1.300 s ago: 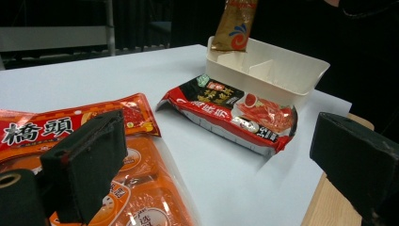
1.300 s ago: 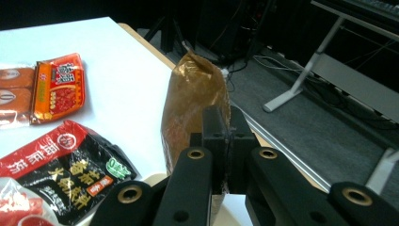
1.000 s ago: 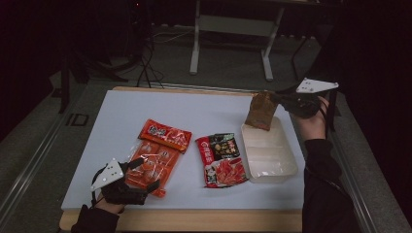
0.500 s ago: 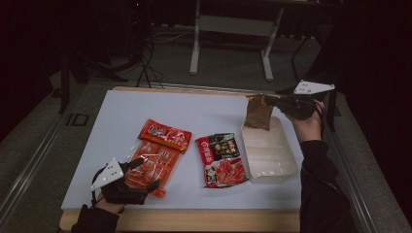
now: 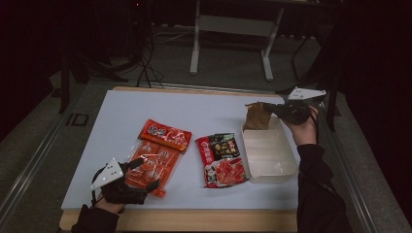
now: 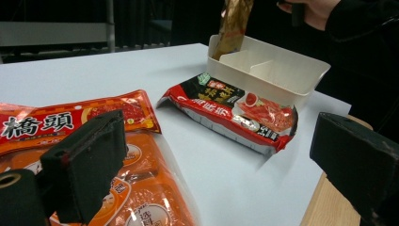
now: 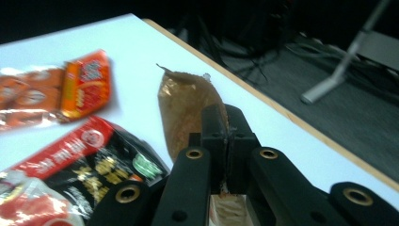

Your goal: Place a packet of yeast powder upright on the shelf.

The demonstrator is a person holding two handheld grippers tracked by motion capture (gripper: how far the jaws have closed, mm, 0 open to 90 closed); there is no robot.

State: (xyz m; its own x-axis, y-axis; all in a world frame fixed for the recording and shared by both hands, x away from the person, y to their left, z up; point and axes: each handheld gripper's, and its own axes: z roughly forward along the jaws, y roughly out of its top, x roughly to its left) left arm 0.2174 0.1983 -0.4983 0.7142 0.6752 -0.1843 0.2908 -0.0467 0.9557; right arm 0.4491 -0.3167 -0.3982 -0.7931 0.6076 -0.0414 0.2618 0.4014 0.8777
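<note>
A brown foil packet (image 5: pixel 256 117) hangs upright from my right gripper (image 5: pixel 265 107), which is shut on its top edge. Its lower end dips into the far end of the white divided tray (image 5: pixel 269 158) at the table's right. The right gripper view shows the jaws (image 7: pixel 227 127) pinched on the packet (image 7: pixel 183 108). In the left gripper view, the packet (image 6: pixel 233 26) stands behind the tray's (image 6: pixel 282 70) far wall. My left gripper (image 5: pixel 145 174) rests open at the near left, over the near end of a large orange packet (image 5: pixel 155 162). Nothing is between its jaws (image 6: pixel 221 165).
A smaller red-orange packet (image 5: pixel 165 135) lies across the far end of the orange one. A red and black packet (image 5: pixel 221 160) lies just left of the tray. The table's wooden edge (image 5: pixel 194 219) runs along the near side. Metal stand legs (image 5: pixel 197 43) rise beyond the table.
My right gripper has sunk with the brown packet, bringing its lower end down to the tray's far end. The left gripper has stayed put.
</note>
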